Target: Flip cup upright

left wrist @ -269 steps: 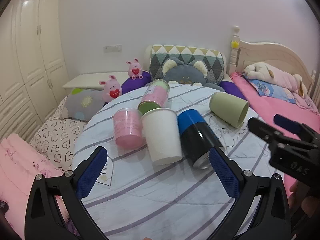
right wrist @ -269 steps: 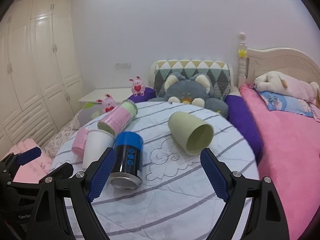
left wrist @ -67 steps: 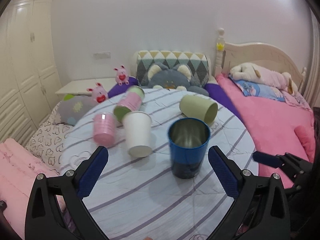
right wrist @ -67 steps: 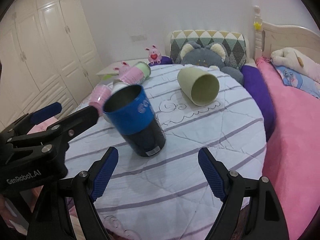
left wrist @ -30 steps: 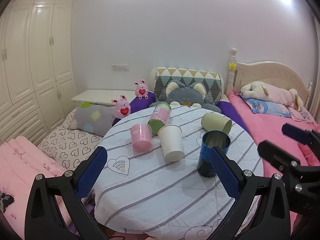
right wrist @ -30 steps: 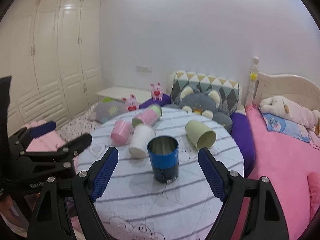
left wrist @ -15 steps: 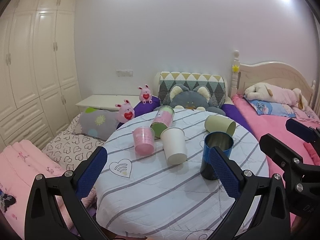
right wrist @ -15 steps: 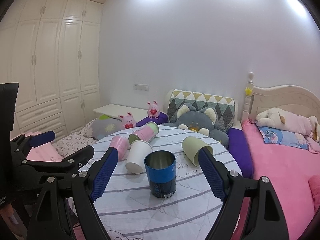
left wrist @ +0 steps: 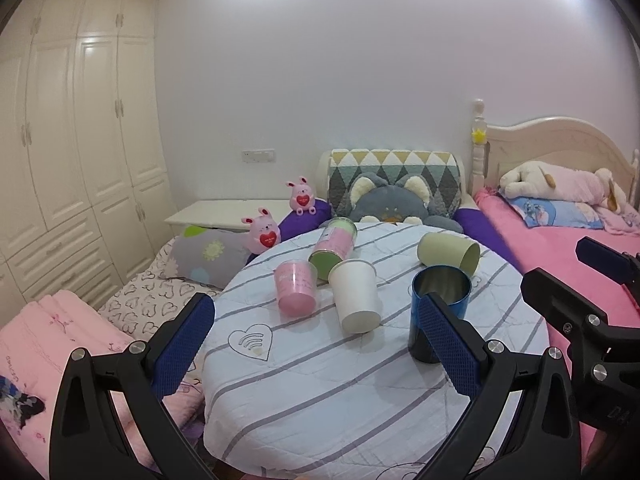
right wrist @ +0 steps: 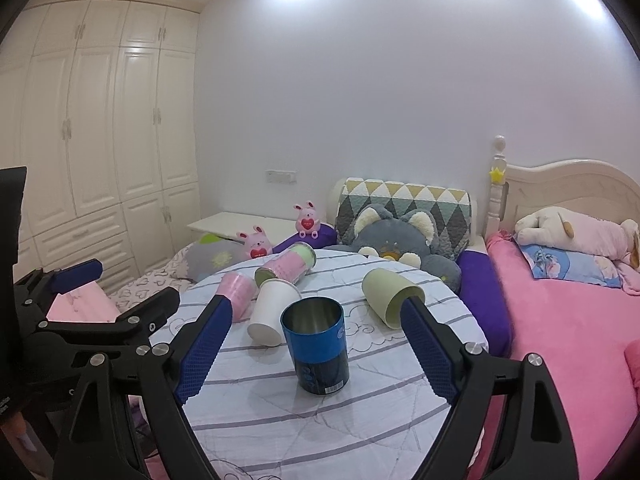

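Blue cup (right wrist: 318, 348) stands upright on the counter (right wrist: 360, 412); both claws, left (left wrist: 320, 350) and right (right wrist: 316, 354), gape empty (flip apparently complete, retreat next).

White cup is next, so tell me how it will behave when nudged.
The white cup lies on its side, so it will likely roll in a curve, being tapered. It looks like thin paper, probably light and easily crushed.

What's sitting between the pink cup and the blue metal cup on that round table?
The white paper cup, lying on its side. It shows best in the left wrist view, between the pink cup and the upright blue metal cup.
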{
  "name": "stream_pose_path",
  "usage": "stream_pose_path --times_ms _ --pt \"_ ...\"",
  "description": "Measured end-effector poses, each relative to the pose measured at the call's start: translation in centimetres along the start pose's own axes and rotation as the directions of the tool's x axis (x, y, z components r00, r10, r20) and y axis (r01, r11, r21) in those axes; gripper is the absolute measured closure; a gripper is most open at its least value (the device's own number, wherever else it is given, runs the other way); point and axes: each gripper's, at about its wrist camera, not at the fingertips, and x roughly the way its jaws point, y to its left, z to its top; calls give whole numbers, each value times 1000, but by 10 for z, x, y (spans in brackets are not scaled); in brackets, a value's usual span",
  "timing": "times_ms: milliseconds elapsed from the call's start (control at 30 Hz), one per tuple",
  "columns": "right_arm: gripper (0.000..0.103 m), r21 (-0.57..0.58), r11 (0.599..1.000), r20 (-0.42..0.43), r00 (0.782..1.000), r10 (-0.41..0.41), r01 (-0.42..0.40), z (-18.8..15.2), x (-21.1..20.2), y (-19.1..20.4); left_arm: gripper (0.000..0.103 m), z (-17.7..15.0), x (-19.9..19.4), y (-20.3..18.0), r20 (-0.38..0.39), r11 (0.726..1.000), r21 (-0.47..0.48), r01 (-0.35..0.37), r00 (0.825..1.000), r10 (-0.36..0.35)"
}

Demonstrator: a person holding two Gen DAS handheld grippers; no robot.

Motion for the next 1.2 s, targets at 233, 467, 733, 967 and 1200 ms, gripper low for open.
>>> stream_pose_path --times_ms 233,467,733,967,1200 --pt "16 10 1000 24 999 26 -27 -4 4 -8 0 1 -5 -9 58 999 24 -46 997 45" --pt "15 -26 999 111 993 32 -29 -8 -4 -7 0 1 -7 -17 90 996 33 -83 993 80" --pt "4 -15 999 124 992 29 -28 -9 -2 -13 0 1 -6 -22 95 995 35 -96 991 93" --pt "0 -12 999 145 989 40 -39 -9 -7 -18 0 0 -6 -26 99 994 35 -101 990 97" --pt "0 -17 998 154 987 57 -55 -4 -1 -21 0 1 -4 -24 96 992 28 -120 988 117"
